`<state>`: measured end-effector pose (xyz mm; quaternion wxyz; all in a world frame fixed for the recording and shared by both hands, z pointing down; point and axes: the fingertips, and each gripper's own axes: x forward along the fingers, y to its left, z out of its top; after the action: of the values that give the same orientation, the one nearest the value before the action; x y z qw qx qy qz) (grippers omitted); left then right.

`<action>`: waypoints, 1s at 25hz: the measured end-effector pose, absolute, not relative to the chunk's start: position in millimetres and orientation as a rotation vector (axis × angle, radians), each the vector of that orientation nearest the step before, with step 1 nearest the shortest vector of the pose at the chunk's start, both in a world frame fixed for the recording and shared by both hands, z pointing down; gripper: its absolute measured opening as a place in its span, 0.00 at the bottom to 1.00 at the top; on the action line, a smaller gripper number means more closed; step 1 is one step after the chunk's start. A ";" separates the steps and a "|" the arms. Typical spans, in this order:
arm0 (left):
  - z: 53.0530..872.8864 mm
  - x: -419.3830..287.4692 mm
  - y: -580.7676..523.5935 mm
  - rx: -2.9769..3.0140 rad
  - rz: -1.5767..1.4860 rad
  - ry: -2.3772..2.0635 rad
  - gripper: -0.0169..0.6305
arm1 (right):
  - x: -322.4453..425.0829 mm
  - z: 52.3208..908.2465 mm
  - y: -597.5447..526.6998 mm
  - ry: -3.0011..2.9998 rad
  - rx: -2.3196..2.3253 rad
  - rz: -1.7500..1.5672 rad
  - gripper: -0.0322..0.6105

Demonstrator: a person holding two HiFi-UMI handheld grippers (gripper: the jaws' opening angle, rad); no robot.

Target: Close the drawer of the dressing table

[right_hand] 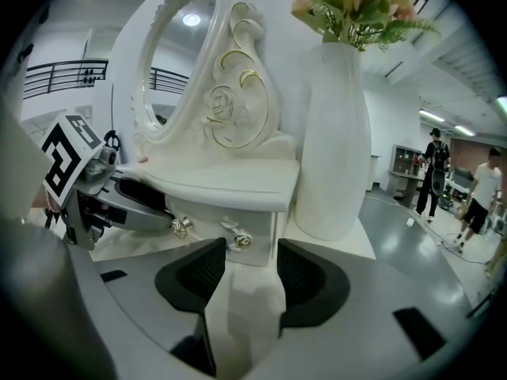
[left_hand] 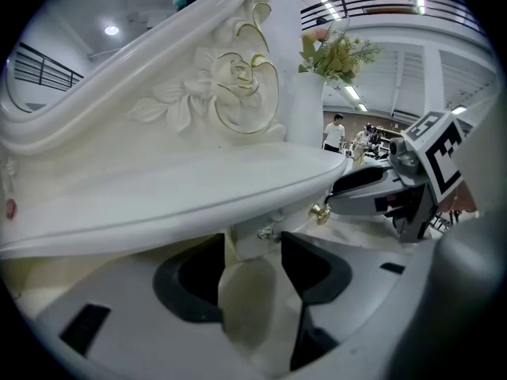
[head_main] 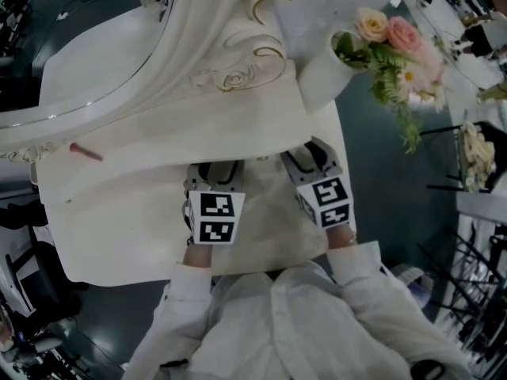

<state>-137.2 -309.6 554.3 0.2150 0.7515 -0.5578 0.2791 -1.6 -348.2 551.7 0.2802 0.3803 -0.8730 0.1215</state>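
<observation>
No text to read — none anywhere.

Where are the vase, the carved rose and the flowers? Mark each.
vase (right_hand: 337,141), right gripper view, mid body.
carved rose (left_hand: 238,84), left gripper view, flower centre.
flowers (head_main: 404,34), head view, pink bloom.

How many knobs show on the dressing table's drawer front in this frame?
2. One knob sits at the left of the drawer front; the other knob sits further right, nearer its corner. Others may be hidden.
</observation>
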 end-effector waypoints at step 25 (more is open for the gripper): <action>552.3 -133.9 -306.2 2.095 0.769 -1.507 0.34 | -2.4 546.4 -347.6 -2.318 1.118 0.387 0.39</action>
<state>-133.9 -306.2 552.3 0.2225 0.7584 -0.5457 0.2785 -2.4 -347.6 546.4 0.2663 0.4143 -0.8584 0.1433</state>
